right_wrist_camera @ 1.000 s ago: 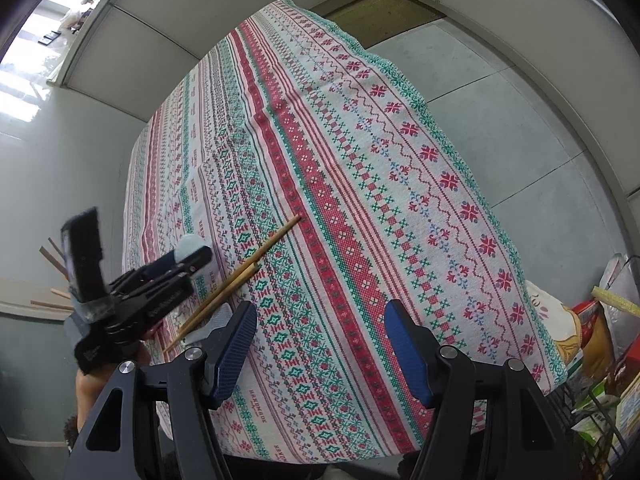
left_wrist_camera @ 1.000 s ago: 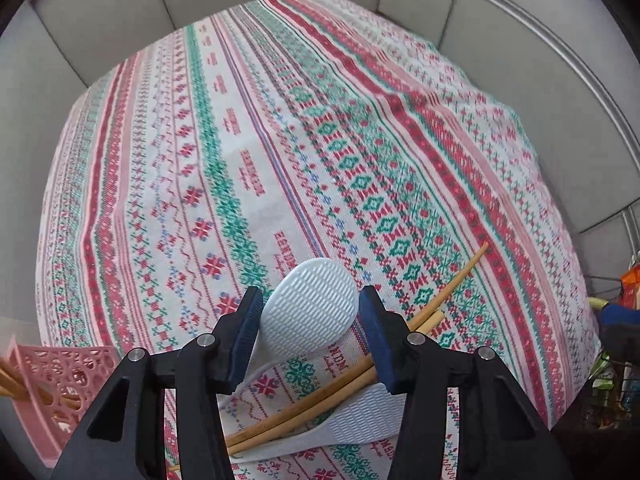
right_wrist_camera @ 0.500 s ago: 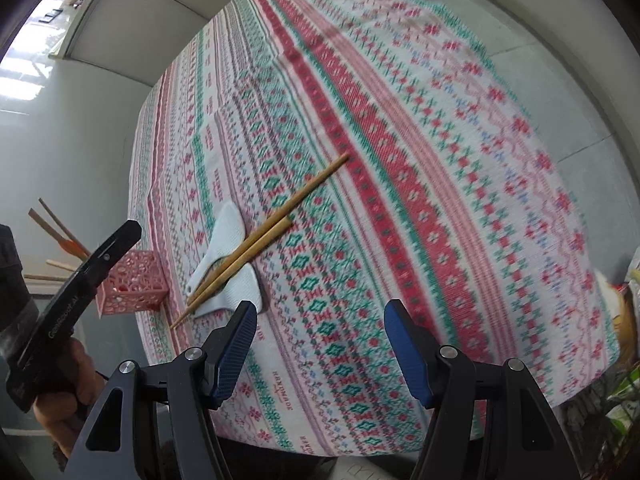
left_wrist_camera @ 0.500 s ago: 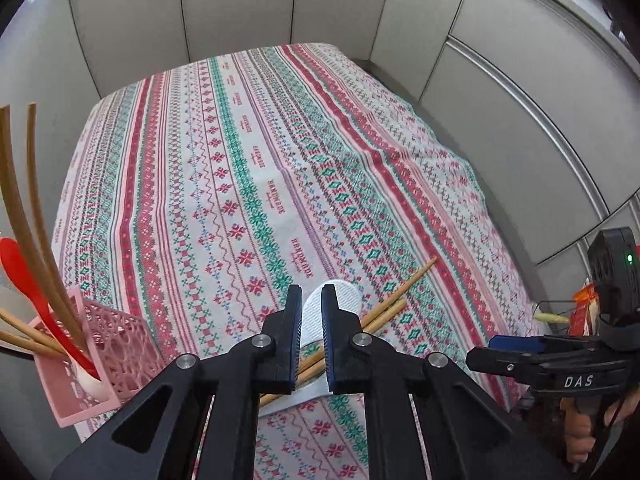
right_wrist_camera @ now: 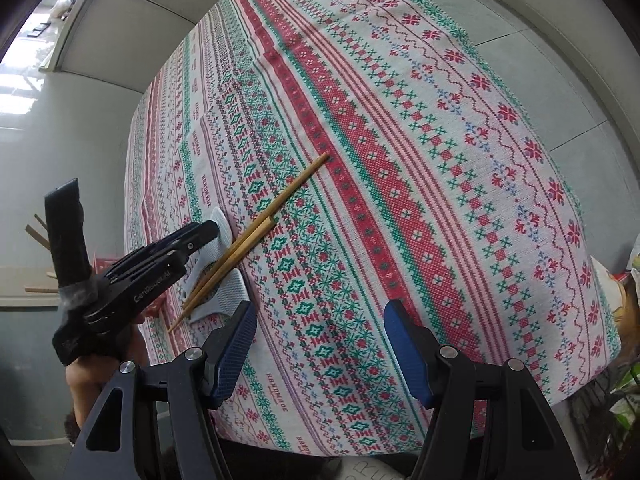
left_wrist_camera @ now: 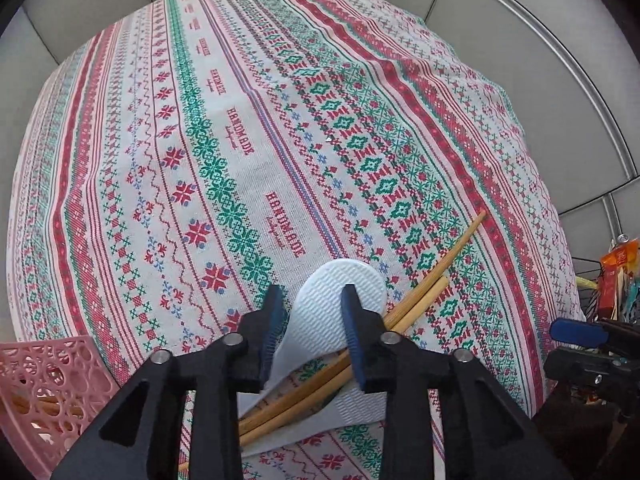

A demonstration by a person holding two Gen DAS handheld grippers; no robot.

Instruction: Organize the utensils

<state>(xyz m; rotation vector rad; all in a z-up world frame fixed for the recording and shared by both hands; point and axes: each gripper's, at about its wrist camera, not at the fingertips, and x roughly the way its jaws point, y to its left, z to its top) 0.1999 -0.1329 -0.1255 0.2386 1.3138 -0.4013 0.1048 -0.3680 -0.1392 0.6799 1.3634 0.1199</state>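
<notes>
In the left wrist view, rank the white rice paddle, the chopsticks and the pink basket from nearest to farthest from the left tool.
1. White rice paddle: between the opening jaws of the left tool.
2. Chopsticks: just right, lying across the paddle.
3. Pink basket: off at the lower left edge.

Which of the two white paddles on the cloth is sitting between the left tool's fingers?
The far white paddle, whose rounded end points up the cloth. The other paddle lies nearer, under the chopsticks, outside the opening left gripper.

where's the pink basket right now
The pink basket sits at the bottom left corner of the left wrist view, at the tablecloth's near edge, left of the left gripper.
</notes>
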